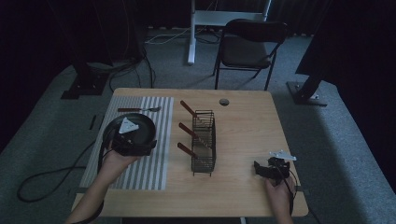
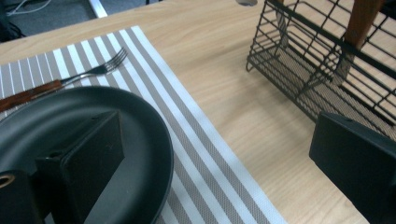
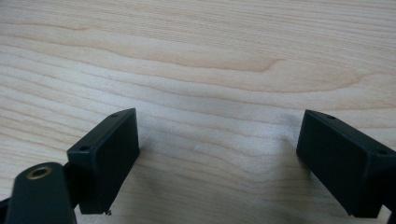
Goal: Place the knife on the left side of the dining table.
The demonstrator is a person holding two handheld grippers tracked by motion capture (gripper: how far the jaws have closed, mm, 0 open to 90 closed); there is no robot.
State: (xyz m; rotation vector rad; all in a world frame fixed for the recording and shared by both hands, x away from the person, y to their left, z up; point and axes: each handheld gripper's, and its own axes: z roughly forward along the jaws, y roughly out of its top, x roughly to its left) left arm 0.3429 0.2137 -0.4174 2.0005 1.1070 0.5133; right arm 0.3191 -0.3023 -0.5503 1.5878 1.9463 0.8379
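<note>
Fingers (image 2: 88, 158) of the left gripper (image 1: 133, 144) stand spread, one over the black plate (image 2: 140, 135), whose rim sits between them, while the right gripper (image 3: 217, 163) (also spread) rests well apart on bare table (image 3: 196, 56).

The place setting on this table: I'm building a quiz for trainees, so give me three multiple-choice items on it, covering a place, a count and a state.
1. Where does the fork lie?
A. on the striped mat beyond the black plate
B. in the wire rack
C. on bare wood

2. How many wooden handles rise from the wire rack?
A. one
B. three
C. five

3. How stand the right gripper jaws?
A. shut
B. open over bare table
C. shut on a fork

Answers: 1 A, it rests on the stripes; 2 B, three brown handles lean out; 3 B, a wide gap holds nothing.
</note>
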